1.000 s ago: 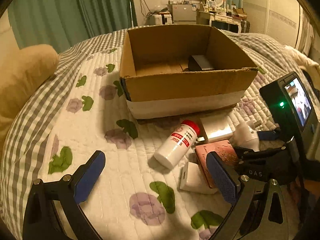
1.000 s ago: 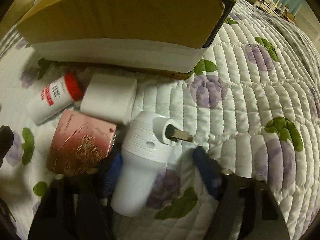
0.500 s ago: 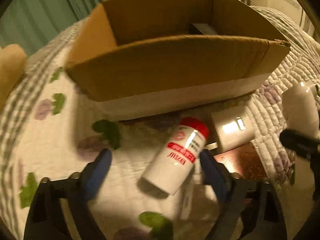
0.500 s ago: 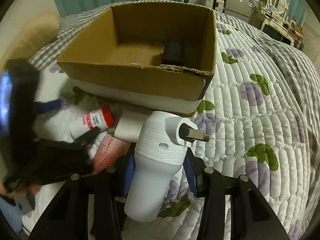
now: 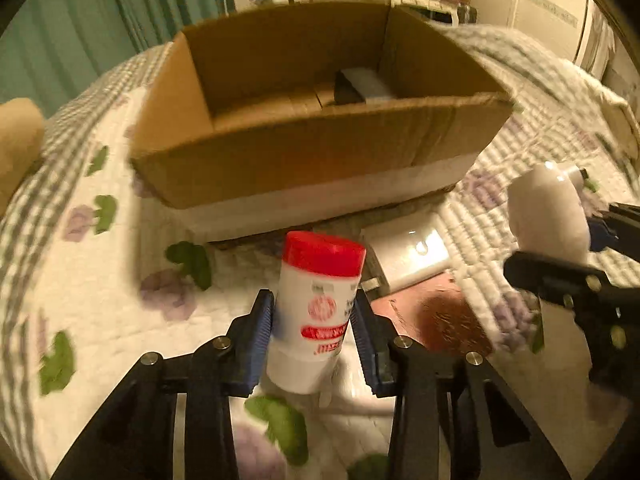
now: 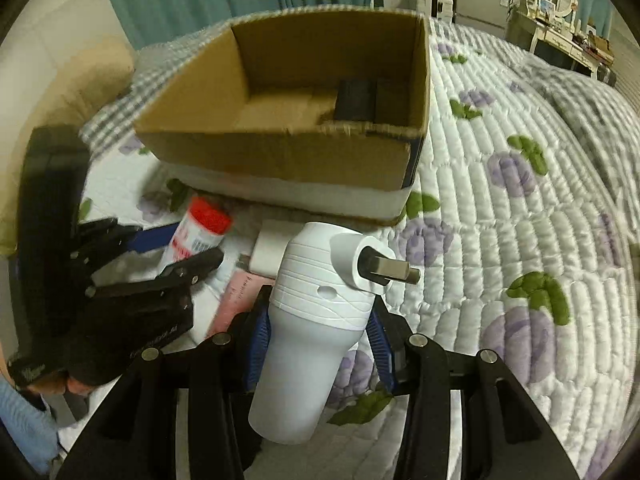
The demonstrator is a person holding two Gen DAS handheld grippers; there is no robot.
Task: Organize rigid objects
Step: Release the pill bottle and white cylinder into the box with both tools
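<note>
My left gripper (image 5: 314, 320) is shut on a white bottle with a red cap (image 5: 316, 304) and holds it upright, just in front of the open cardboard box (image 5: 320, 164). The bottle also shows in the right wrist view (image 6: 198, 232). My right gripper (image 6: 318, 328) is shut on a white plug-in device with a metal plug (image 6: 320, 312), held above the quilt to the right of the box (image 6: 280, 160). The device shows in the left wrist view (image 5: 548, 212). A dark object (image 5: 352, 86) lies inside the box.
A white box (image 5: 408, 252) and a pink box (image 5: 432, 316) lie on the floral quilt (image 6: 520, 260) in front of the cardboard box. A beige pillow (image 5: 16, 140) is at the far left. Green curtains and furniture stand behind.
My left gripper closed on the bottle and stood it up off the quilt. My right gripper closed on the white device and lifted it.
</note>
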